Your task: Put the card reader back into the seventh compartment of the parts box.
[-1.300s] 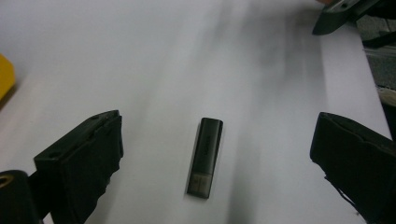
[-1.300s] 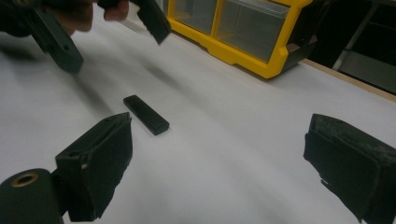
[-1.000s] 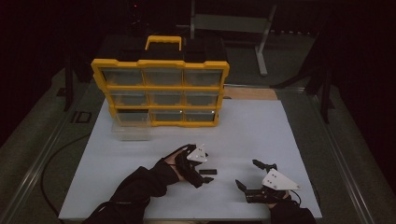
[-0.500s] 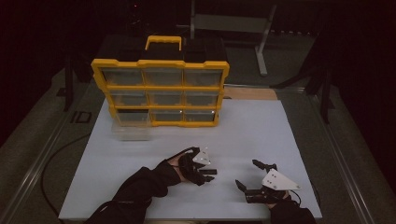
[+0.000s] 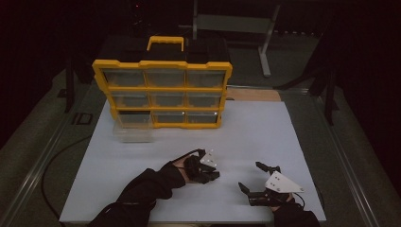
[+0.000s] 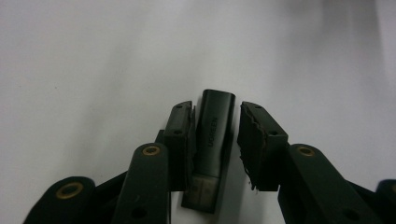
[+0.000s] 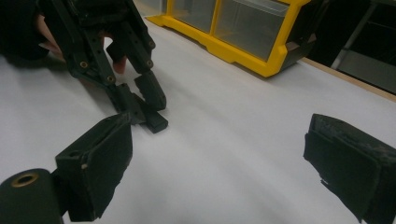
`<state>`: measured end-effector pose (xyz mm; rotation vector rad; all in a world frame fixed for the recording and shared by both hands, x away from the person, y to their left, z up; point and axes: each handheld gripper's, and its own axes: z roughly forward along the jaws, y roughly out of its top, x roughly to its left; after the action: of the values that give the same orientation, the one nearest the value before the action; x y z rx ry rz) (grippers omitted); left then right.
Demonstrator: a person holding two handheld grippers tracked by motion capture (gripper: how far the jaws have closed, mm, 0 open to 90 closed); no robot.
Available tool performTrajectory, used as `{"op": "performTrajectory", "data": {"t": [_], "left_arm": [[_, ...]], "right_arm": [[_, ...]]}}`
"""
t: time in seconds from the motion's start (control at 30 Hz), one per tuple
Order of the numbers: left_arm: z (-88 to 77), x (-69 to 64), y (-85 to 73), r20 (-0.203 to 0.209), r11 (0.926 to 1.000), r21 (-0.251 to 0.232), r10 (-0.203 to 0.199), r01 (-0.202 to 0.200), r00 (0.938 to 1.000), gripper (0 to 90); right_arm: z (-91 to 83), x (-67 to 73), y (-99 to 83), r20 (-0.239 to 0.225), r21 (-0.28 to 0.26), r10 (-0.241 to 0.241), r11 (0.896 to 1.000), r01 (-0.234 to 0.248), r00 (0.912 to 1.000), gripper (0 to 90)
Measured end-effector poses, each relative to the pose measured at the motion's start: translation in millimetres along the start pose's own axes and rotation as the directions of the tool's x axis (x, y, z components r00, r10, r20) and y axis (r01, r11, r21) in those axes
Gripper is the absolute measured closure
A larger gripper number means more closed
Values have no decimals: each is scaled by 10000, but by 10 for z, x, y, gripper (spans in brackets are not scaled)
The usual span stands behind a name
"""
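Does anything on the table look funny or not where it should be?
One clear drawer is out of the yellow organizer and sits on the white table in front of its lower-left slot, which looks dark and empty. Nothing looks spilled or broken.

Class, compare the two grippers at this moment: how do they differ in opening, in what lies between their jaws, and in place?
The left gripper has its jaws nearly closed around a small dark adapter lying on the white table; the right gripper gapes wide with nothing between its jaws. In the high view the left gripper sits nearer the yellow organizer, the right one near the table's front edge. Both have black padded jaws and are hand-held.
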<state>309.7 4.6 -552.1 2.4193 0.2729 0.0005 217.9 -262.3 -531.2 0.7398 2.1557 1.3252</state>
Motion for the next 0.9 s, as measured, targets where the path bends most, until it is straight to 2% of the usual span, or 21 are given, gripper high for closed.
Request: {"op": "performTrajectory", "data": {"t": [0.13, 0.2, 0.4, 0.7, 0.9], "left_arm": [[15, -14, 28, -66, 9999, 122, 66, -65, 10000, 694], [17, 4, 35, 74, 9997, 220, 63, -65, 10000, 720], [19, 2, 64, 89, 9990, 409, 166, -170, 9998, 730], [-11, 33, 81, 194, 9990, 438, 4, -12, 9998, 733], [-138, 41, 128, -15, 9997, 228, 29, -29, 10000, 735]], "right_arm": [[1, 3, 0, 1, 10, -14, 10000, 14, 10000, 79], [4, 4, 0, -10, 19, -11, 10000, 11, 10000, 79], [5, 8, 2, -13, 15, -30, 10000, 30, 10000, 79], [0, 1, 2, 15, -7, -7, 10000, 7, 10000, 79], [-2, 0, 3, 36, -13, -6, 10000, 7, 10000, 79]]}}
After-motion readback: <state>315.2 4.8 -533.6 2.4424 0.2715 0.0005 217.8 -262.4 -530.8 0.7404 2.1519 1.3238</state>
